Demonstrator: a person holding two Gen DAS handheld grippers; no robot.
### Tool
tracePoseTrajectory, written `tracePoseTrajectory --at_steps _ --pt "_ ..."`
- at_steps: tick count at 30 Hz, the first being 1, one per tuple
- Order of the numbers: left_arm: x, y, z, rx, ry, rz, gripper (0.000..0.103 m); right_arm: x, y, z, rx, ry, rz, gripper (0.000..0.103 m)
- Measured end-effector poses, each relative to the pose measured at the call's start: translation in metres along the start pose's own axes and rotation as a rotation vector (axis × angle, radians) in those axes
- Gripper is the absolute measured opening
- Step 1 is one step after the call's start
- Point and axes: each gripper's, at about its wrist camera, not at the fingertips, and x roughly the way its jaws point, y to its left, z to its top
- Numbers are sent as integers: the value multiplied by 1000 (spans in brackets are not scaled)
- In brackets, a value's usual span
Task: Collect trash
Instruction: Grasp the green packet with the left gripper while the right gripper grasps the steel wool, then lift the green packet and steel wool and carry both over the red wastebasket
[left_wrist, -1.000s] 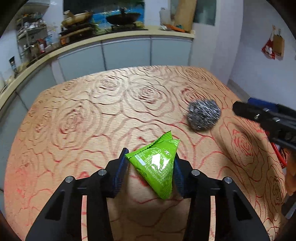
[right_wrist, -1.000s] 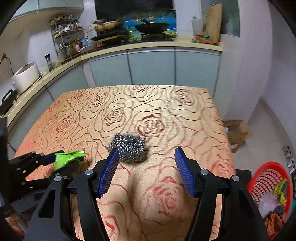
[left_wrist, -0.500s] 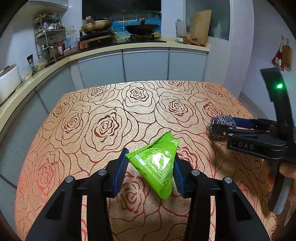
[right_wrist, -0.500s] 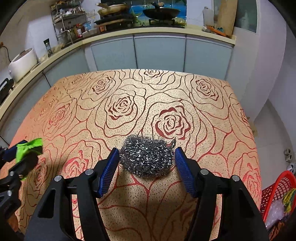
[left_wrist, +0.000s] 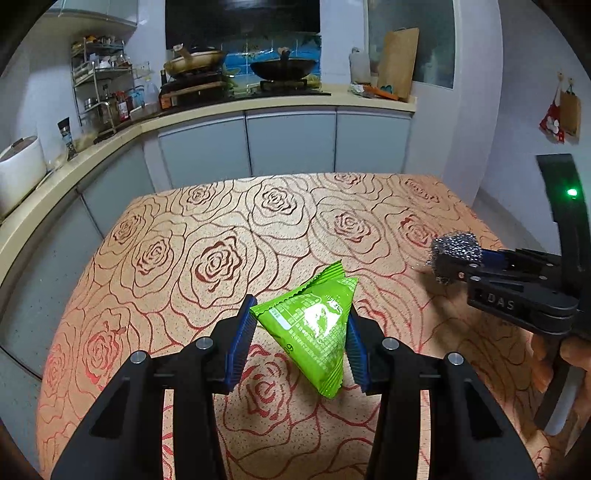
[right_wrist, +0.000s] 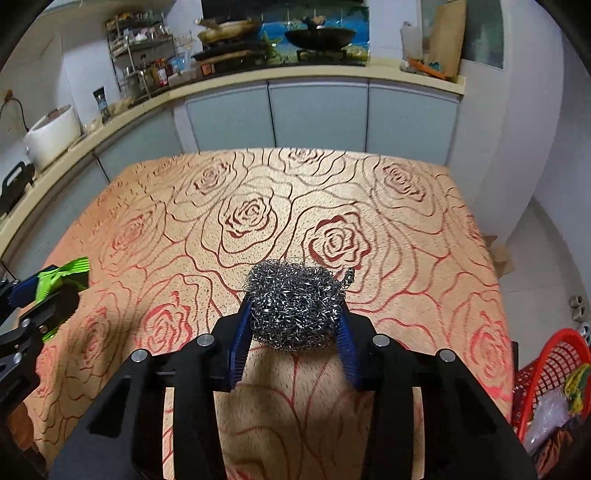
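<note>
One red mesh basket (right_wrist: 546, 373) sits at the lower right of your right wrist view, below the desk's edge; inside it lie a clear plastic bag, something yellow-green and a darker, orange-brown scrap, too blurred to name.

Your left gripper (left_wrist: 300, 338) is set at a middling width, its blue pads (left_wrist: 242, 341) pressed against both sides of one green triangular snack packet (left_wrist: 314, 328), which is clear of the rose-patterned desk (left_wrist: 207, 236) at lower centre of the left wrist view. That packet shows again at the left edge of the right wrist view, as a green corner sticking out of the black gripper.

Your right gripper (right_wrist: 291, 332) has just been closing, and its jaws now squeeze one ball of steel wool (right_wrist: 293, 304) between them at lower centre of the frame; the wire bulges out above the pads. From the left wrist view you see that ball at the right edge, clamped at the tips of the right gripper, with part of your hand (left_wrist: 576, 360) behind it.

Count on the desk side: two grippers, one packet, one steel wool ball, each gripped. On the kitchen counter at the top of the frame stand two pans (left_wrist: 282, 68) on the stove, one white rice cooker (left_wrist: 20, 168) at far left and one wire rack (left_wrist: 98, 79) of bottles and jars.
</note>
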Motion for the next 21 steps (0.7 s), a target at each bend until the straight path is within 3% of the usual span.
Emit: tracePoseTrajectory --at_steps 13,21 --pt "-34 -28 21 36 -90 -28 43 -95 -22 -1 41 -173 -46 40" --pt "-50 -71 34 93 -136 -100 43 -149 -55 -13 97 -245 -119 40"
